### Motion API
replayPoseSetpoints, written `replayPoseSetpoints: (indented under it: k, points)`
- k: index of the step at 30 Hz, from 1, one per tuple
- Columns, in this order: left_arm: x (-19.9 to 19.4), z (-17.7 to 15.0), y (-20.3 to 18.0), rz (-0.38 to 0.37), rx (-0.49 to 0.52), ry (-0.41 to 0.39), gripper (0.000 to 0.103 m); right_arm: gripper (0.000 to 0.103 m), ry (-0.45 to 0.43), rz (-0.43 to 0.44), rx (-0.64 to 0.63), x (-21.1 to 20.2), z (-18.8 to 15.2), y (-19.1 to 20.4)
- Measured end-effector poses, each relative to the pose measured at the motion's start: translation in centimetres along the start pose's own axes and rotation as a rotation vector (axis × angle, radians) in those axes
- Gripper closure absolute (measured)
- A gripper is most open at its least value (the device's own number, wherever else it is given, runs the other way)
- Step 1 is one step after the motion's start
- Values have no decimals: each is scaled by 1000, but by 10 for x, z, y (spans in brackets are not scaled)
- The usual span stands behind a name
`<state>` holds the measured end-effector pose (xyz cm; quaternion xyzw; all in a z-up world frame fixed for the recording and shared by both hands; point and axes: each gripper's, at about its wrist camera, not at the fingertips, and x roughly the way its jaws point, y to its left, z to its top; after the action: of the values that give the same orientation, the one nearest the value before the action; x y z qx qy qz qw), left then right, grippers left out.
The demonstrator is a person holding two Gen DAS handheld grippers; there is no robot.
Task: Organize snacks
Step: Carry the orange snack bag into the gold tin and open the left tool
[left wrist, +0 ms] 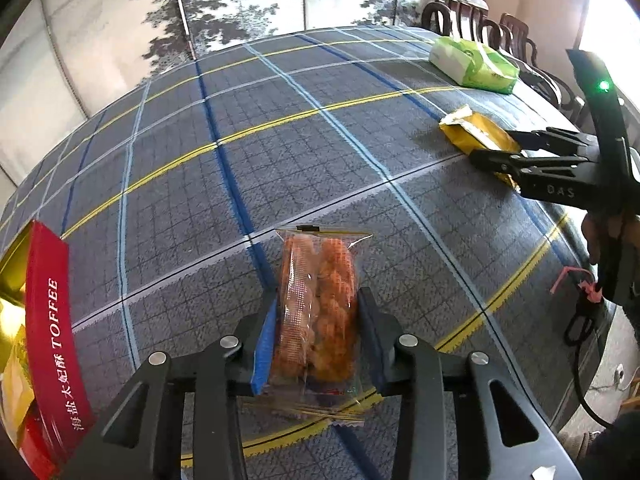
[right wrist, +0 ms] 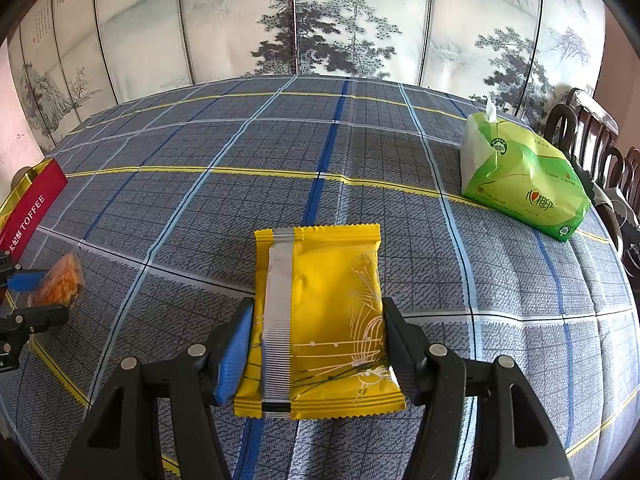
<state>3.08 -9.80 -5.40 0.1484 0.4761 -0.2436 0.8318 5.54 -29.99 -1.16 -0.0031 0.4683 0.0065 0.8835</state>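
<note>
Left wrist: red toffee box (left wrist: 50, 332), gold-lined interior.

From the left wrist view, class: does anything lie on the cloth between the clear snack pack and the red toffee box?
Nothing visible does. The clear snack pack sits between the left gripper fingers, and only bare checked cloth lies between it and the red toffee box at the left edge.
</note>
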Motion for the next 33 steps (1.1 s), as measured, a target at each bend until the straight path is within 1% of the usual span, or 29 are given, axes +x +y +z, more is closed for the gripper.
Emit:
replayPoseSetpoints:
  k: [6,13,17,23,29,33]
  points:
    - [-3,-2,9,3,-42,-2,69,40,0,0,0,0,0,0]
    - [-11,-4,18,36,-76,-6,69,40,0,0,-1,0,0,0]
    - [-21,-5,26,46,-117,-13,69,40,0,0,-1,0,0,-1]
    - [-45,-7,40,95,-191,-31,69,40,0,0,-1,0,0,0]
    - [-75,-10,63,140,-270,-66,69,40,0,-3,1,1,0,1]
    - [-94,-14,85,202,-315,-79,69,40,0,-3,1,1,0,1]
